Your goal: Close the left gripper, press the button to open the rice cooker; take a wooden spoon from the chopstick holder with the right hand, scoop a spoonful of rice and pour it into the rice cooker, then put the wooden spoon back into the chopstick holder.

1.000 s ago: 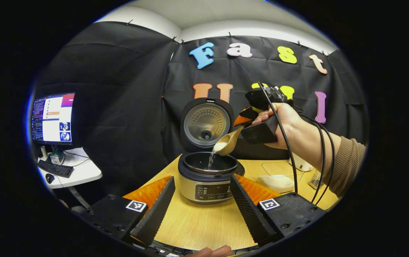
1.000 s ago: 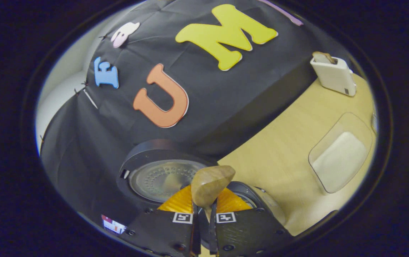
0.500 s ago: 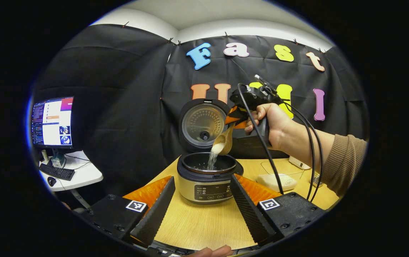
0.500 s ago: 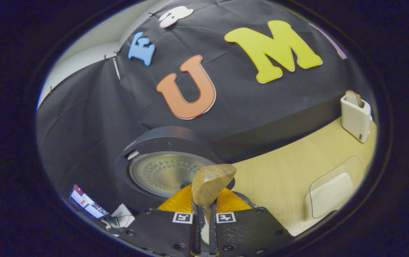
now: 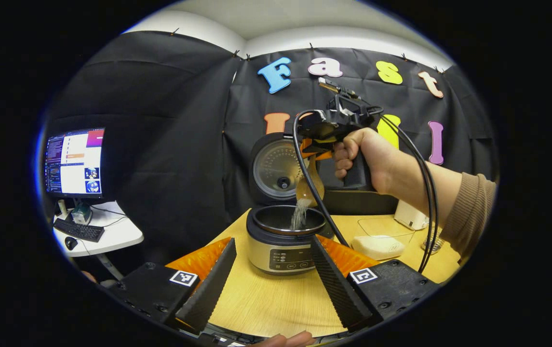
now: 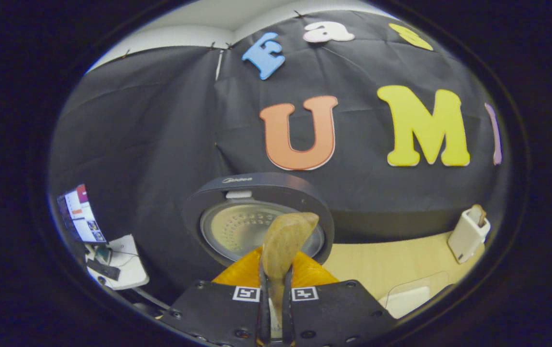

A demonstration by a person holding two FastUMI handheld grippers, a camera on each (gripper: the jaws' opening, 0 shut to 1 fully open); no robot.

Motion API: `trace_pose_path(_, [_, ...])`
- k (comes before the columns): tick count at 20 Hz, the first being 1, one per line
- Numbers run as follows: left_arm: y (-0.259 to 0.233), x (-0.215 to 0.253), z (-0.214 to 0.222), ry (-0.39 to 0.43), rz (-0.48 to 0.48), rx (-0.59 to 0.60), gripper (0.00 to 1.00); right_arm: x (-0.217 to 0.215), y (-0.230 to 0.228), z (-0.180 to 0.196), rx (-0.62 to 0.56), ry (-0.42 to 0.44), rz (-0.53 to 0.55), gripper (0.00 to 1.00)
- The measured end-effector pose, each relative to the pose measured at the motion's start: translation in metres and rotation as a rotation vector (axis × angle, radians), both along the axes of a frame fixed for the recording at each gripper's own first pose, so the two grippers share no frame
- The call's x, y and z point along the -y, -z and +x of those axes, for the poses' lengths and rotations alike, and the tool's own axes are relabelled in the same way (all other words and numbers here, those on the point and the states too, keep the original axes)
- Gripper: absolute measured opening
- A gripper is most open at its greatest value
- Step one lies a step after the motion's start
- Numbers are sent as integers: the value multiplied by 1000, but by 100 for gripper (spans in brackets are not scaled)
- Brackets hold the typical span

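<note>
The rice cooker (image 5: pixel 285 243) stands on the wooden table with its lid (image 5: pixel 278 168) swung up. Over the pot my right gripper (image 5: pixel 315 150) points down, shut on the handle of the wooden spoon (image 5: pixel 310 187). The spoon hangs almost upright, bowl down, and a thin stream of rice (image 5: pixel 299 216) falls from it into the pot. In the right gripper view the spoon (image 6: pixel 283 243) rises from between the shut fingers of my right gripper (image 6: pixel 274 308), in front of the lid (image 6: pixel 256 219). My left gripper (image 5: pixel 271 284) is open, low before the cooker, holding nothing.
A clear container of rice (image 5: pixel 377 241) lies right of the cooker, with a white upright box (image 5: pixel 410 214) and a metal mesh piece (image 5: pixel 430 241) behind it. A side desk with a monitor (image 5: pixel 73 161) and keyboard stands far left. Cables hang from the right hand.
The right hand rose and turned, tipping the spoon from slanted to nearly upright over the pot. Rice keeps pouring. The left gripper stayed open and still.
</note>
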State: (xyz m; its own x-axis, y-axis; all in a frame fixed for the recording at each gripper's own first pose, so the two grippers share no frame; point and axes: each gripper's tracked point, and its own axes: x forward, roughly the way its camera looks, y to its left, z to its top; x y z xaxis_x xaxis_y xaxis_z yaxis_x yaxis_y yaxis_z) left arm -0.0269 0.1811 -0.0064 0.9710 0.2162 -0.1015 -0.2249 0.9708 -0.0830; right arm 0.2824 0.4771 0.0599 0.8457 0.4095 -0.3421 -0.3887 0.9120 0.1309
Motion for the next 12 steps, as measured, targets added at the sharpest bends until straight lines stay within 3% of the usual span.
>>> trace_pose_path(6, [6, -13, 2, -13, -10, -13, 98, -14, -19, -18, 158, -78, -199, 10])
trace_pose_path(12, [9, -14, 6, -14, -4, -22, 98, -22, -15, -19, 217, -110, -314, 10])
